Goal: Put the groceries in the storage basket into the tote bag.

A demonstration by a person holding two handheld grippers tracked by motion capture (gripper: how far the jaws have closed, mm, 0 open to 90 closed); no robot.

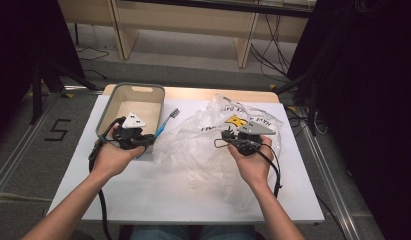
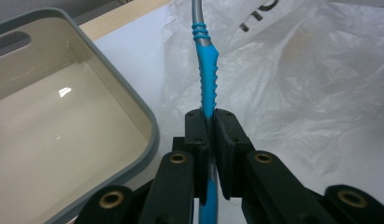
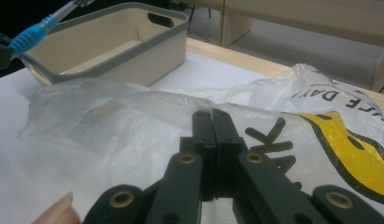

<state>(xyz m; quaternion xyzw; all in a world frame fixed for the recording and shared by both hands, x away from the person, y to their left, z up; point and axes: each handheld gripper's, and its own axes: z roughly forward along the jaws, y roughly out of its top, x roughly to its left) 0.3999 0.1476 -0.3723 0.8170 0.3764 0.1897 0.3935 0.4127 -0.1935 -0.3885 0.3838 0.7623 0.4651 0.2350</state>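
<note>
Two bare forearms come in over the table's (image 1: 143, 200) near edge in the high view, one hand on each black tool: the left gripper (image 1: 143, 141) clenches one blue-handled toothbrush (image 1: 166, 122), its bristle head slanting up beside the right rim of a single beige bin (image 1: 107, 107) at the far left corner, while the right gripper (image 1: 233, 136) rests on one crinkled, see-through plastic bag (image 1: 203, 150) spread right of centre. Along the left gripper view, the ribbed rubbery handle (image 2: 207, 84) is pinched between the jaws, beside the bin's rounded grey-rimmed corner (image 2: 150, 126). Along the right gripper view, the jaws are pressed together over the filmy bag (image 3: 133, 116) with its yellow and black print.
</note>
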